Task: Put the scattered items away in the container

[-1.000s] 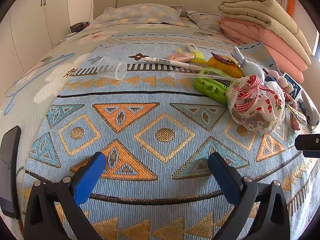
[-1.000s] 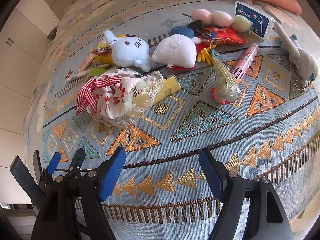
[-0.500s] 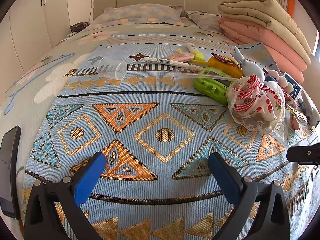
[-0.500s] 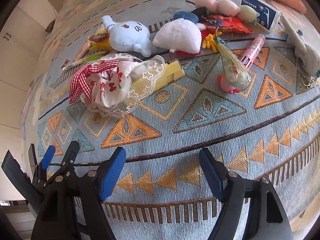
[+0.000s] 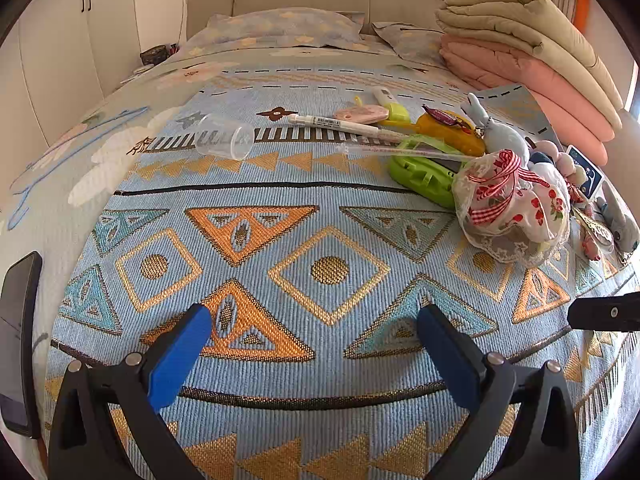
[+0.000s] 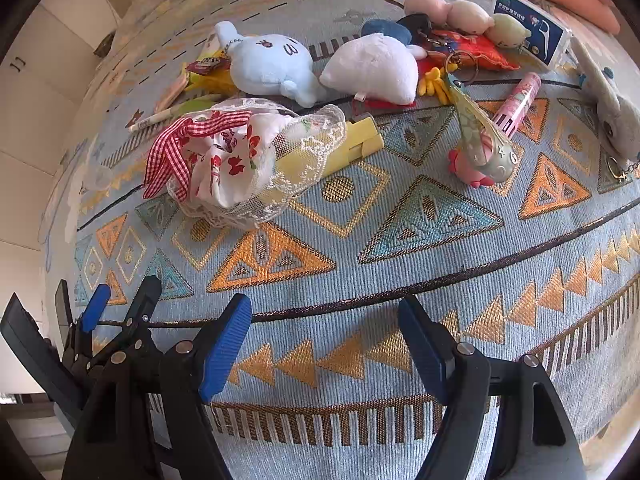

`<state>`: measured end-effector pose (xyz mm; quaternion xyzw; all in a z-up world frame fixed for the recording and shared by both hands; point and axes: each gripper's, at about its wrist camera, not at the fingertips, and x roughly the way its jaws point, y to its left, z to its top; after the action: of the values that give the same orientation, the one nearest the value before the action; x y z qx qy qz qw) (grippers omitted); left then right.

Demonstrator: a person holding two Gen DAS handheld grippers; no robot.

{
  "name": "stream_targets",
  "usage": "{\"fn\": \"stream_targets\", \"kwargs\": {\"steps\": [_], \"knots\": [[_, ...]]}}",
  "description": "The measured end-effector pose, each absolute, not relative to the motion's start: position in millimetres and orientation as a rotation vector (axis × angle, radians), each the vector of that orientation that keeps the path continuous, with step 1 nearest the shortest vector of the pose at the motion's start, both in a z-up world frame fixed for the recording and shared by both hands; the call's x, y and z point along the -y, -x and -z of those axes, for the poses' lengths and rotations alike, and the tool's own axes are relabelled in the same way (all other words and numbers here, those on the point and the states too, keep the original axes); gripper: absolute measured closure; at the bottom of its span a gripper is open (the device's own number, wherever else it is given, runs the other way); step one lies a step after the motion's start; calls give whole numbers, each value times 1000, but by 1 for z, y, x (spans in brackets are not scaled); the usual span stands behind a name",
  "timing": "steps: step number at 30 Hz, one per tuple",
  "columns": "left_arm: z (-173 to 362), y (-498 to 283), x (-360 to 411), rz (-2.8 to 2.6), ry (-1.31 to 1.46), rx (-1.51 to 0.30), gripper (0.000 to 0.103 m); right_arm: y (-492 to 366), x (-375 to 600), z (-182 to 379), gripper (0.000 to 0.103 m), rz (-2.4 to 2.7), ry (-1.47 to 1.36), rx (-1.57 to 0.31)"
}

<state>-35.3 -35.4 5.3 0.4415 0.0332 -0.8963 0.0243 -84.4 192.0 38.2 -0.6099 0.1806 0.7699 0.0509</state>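
A lace-trimmed fabric basket (image 6: 248,160) with a red gingham bow, also visible as the basket (image 5: 516,204), lies tipped on the patterned bedspread. Around it are scattered a blue plush (image 6: 272,64), a white plush (image 6: 372,68), a pink tube (image 6: 516,106), a fish keychain (image 6: 480,148), a yellow block (image 6: 356,142), a pen (image 5: 340,124), a clear cup (image 5: 224,142) and a green case (image 5: 424,178). My right gripper (image 6: 324,344) hovers open over bare bedspread, nearer than the basket. My left gripper (image 5: 316,344) is open too, with nothing between its fingers.
Folded beige and pink blankets (image 5: 532,56) are stacked at the far right of the bed. Pillows (image 5: 280,28) lie at the headboard. A dark phone (image 5: 18,332) sits at the left edge. A grey plush (image 6: 612,104) and a blue card (image 6: 528,28) lie far right.
The right wrist view has shifted slightly forward, so the basket and toys sit lower and closer. In the left view the right gripper's dark tip has dropped a little at the right edge.
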Motion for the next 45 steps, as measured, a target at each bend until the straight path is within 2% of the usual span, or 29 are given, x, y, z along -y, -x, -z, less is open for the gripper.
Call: {"fn": "stream_targets", "kwargs": {"steps": [8, 12, 26, 32, 38, 42, 45], "knots": [[-5, 35, 35, 2773, -1367, -102, 0, 91, -191, -36, 27, -2341, 1863, -558], [-6, 36, 35, 2774, -1367, -102, 0, 95, -187, -36, 23, -2346, 1871, -544], [-6, 36, 36, 2776, -1365, -102, 0, 111, -181, -45, 23, -2393, 1826, -560], [-5, 37, 36, 2773, -1363, -93, 0, 118, -180, -60, 23, -2458, 1707, -548], [-6, 34, 35, 2766, -1370, -85, 0, 81, -209, -73, 23, -2507, 1605, -630], [-13, 49, 41, 2763, -1606, -19, 0, 86, -199, -69, 23, -2522, 1554, -656], [-26, 59, 49, 2717, -1688, -106, 2, 93, -196, -71, 23, -2507, 1526, -668]]}}
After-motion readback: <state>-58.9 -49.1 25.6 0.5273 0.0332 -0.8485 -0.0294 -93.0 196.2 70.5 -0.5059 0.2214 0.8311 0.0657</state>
